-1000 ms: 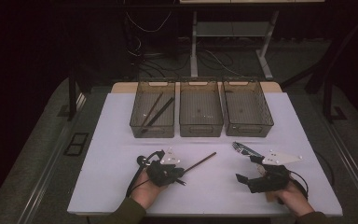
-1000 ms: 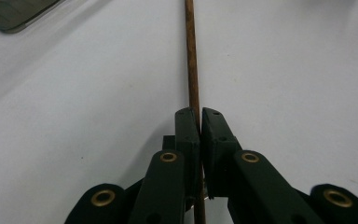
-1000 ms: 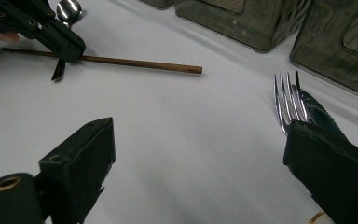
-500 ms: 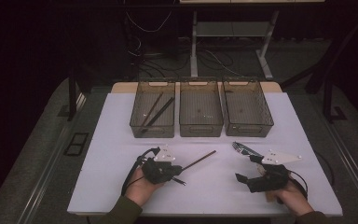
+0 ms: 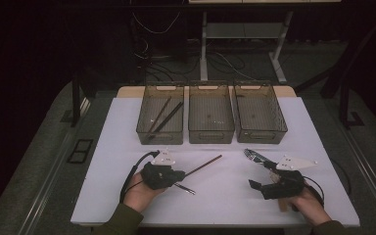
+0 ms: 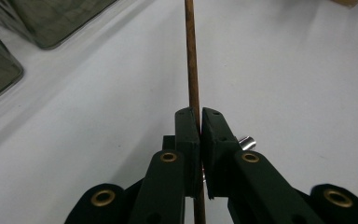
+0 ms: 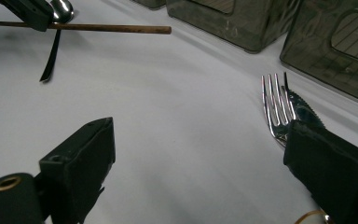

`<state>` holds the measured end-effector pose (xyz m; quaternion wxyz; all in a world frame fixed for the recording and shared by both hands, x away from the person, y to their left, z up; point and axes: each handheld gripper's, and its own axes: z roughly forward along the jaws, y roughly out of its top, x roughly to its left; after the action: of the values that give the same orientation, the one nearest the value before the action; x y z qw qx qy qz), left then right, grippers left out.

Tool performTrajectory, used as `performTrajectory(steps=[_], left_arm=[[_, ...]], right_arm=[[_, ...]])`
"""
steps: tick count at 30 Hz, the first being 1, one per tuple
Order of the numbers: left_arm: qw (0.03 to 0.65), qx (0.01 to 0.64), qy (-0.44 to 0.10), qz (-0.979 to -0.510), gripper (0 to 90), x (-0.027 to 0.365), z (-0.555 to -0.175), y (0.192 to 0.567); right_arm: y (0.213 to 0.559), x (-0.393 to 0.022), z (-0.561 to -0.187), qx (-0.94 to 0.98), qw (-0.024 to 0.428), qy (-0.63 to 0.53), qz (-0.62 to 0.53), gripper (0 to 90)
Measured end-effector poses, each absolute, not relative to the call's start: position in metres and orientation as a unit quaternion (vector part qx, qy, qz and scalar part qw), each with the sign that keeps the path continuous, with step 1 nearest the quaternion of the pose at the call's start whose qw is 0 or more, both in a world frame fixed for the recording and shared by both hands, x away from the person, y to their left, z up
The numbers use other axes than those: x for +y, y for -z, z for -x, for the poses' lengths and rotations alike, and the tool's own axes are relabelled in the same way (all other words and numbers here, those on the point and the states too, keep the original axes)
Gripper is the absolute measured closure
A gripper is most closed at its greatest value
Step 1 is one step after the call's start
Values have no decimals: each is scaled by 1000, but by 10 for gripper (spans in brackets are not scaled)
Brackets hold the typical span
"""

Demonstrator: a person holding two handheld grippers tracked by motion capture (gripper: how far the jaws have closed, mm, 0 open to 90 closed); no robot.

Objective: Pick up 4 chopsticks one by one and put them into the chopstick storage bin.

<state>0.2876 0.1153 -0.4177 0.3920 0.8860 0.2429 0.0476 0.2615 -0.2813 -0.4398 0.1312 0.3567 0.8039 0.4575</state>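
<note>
Overhead, a white table (image 5: 127, 127) spreads beneath the high view, ringed by a dark floor and a tangle of cables behind it. Three smoky, see-through bins stand in a row along its far edge: the left bin (image 5: 160, 120) holds two dark chopsticks (image 5: 162, 119) lying slantwise, while the middle bin (image 5: 210, 119) and the right bin (image 5: 259, 115) stand just beside it, their contents too faint to tell.

Nearer the person, whose forearms enter from the bottom edge, the left gripper (image 5: 162, 175) sits left of centre and the right gripper (image 5: 276, 183) sits well apart from it, toward the table's right. The right gripper's jaws stand wide open with nothing between them; the right gripper view shows bare white tabletop in the gap, and a shiny fork (image 7: 276, 107) lying by the right-hand jaw, overlapping a serrated knife (image 7: 303, 106). In the high view that cutlery (image 5: 254, 156) rests on the table just ahead of the right gripper.

Smallest of all is the brown chopstick (image 5: 203, 166): the left gripper's jaws are closed tight on it. The left gripper view shows the pads pinching the chopstick (image 6: 193, 84), which runs straight on past them over the white table. Seen from above, it points out from the gripper toward the table's middle, slanting up toward the bins, short of them. A second thin dark stick (image 5: 183, 188) lies just beside the left gripper.
</note>
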Motion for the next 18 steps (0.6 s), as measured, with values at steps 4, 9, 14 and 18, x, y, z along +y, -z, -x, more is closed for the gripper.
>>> performTrajectory(steps=[4,9,14,18], left_arm=[[393,244,-47,-885,853,120,-289,415],[395,249,-51,-883,853,127,-292,412],[401,259,-55,-877,853,136,-295,407],[407,267,-60,-871,853,144,-297,404]], right_arm=[[439,-282,-261,801,130,-463,-358,91],[439,-282,-260,801,127,-462,-358,91],[439,-282,-260,800,126,-462,-360,91],[439,-281,-259,800,126,-463,-360,91]])
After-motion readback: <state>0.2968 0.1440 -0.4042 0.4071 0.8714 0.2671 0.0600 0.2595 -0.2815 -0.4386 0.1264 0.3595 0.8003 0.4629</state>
